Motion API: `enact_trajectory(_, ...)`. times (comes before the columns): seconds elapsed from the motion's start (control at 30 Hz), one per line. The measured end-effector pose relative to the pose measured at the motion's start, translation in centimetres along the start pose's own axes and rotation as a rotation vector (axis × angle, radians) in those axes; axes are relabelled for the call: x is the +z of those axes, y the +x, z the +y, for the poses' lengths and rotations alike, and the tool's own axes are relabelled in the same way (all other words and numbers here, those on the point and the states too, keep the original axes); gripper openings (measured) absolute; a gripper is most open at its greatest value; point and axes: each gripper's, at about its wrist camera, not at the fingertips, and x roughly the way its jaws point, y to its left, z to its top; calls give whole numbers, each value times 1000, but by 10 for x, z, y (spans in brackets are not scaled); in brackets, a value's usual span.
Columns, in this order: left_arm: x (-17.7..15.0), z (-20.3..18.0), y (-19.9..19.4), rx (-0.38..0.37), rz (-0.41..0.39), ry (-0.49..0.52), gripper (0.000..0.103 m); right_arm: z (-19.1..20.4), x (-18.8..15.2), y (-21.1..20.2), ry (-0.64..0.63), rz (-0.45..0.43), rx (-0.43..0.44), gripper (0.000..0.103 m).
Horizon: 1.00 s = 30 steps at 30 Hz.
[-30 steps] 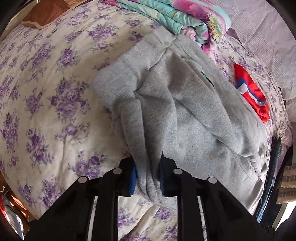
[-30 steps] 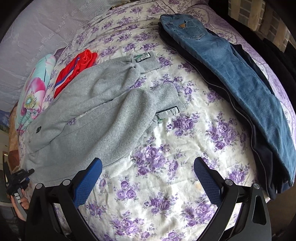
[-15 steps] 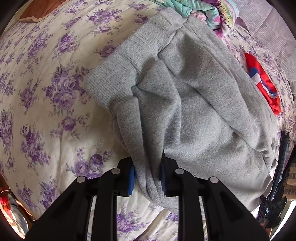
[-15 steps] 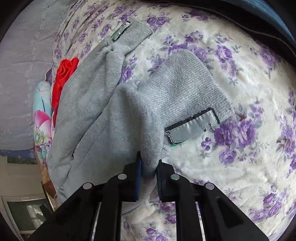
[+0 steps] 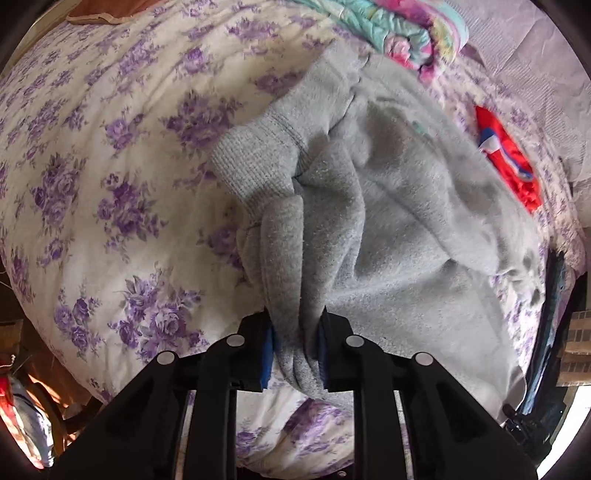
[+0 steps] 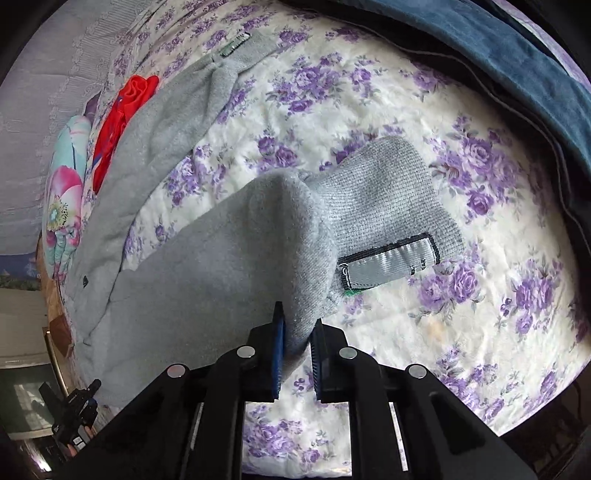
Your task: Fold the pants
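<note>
Grey sweatpants (image 5: 399, 221) lie on a bed with a purple-flowered cover (image 5: 110, 184). My left gripper (image 5: 295, 350) is shut on a bunched fold of the grey fabric near the ribbed waistband (image 5: 255, 166), lifting it a little. In the right wrist view my right gripper (image 6: 297, 350) is shut on the near leg of the sweatpants (image 6: 229, 266) just above its ribbed cuff (image 6: 391, 195) with a silver label. The other leg (image 6: 177, 122) lies flat toward the far side.
A red garment (image 5: 506, 162) and a folded floral quilt (image 5: 399, 29) lie by the far side. Blue jeans on dark clothing (image 6: 517, 48) lie along the bed's right edge in the right wrist view. A pale curtain (image 6: 55, 55) is behind.
My right gripper came down from above the bed, open, and closed on the near leg, then lifted it. My left gripper kept its hold and raised the waistband end slightly.
</note>
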Motion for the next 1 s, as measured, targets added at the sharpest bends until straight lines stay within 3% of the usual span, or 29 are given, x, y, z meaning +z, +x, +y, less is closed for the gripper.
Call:
enact_trajectory(0.03, -1, 0, 11, 34, 23, 2, 31, -3, -2, 12, 1, 10, -24, 31)
enact_trajectory(0.07, -2, 0, 15, 42, 31, -6, 35, -3, -3, 14, 4, -5, -21, 35)
enact_trajectory(0.1, -3, 0, 11, 27, 30, -12, 36, 2, -4, 11, -14, -7, -21, 39)
enact_trajectory(0.17, -5, -2, -4, -1, 29, 18, 36, 13, -5, 4, -77, 15, -41, 59)
enact_trajectory(0.27, -10, 0, -36, 53, -25, 67, 36, 16, -9, -22, -99, 0, -90, 60)
enact_trajectory(0.33, -10, 3, -60, 77, -70, 73, 36, 16, -6, -47, -110, -54, -143, 60)
enact_trajectory(0.4, -4, 1, -82, 90, -129, 76, 36, 18, 5, -73, -112, -126, -141, 64)
enact_trajectory(0.5, 25, -25, -95, 82, -192, 131, 39, 33, 47, -90, -131, -200, -32, 68)
enact_trajectory(0.57, 50, -48, -88, 100, -204, 192, 41, 52, 92, -81, -136, -216, 47, 68)
enact_trajectory(0.7, 104, -90, -46, 102, -144, 266, 41, 74, 170, -33, -76, -168, 76, 67)
enact_trajectory(0.83, 128, -117, 11, 189, -62, 371, 41, 83, 202, 12, -22, -90, 69, 64)
enact_trajectory(0.93, 133, -119, 46, 237, 7, 398, 41, 88, 206, 35, -12, -67, 67, 62)
enact_trajectory(1.0, 133, -120, 55, 251, 9, 411, 41, 95, 206, 44, -45, -60, 89, 13)
